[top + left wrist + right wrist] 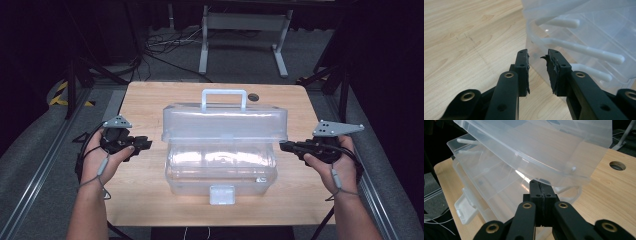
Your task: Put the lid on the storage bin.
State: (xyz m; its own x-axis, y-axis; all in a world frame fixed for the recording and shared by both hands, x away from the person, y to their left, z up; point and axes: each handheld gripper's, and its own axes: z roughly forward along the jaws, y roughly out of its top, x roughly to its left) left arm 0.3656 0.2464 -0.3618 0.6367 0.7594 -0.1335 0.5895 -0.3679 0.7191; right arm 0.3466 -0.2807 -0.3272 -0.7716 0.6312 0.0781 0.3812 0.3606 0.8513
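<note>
Storage box (220, 160), clear plastic, mid-bench (145, 197), lid (225, 122) raised. Left gripper (537, 56) fingers (522, 68) narrowly parted, holding nothing, just beside box's left end. Right gripper (540, 185) fingers (535, 192) pressed together at box's right end; whether they pinch its edge is hard to tell. Box contents blurred through plastic. Both hands level, pointing inward; forearms cut off below.

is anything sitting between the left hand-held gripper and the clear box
Nothing visible. The left hand-held gripper is open beside the left end of the clear plastic storage box, with bare wooden table under it and no object in the gap.
</note>
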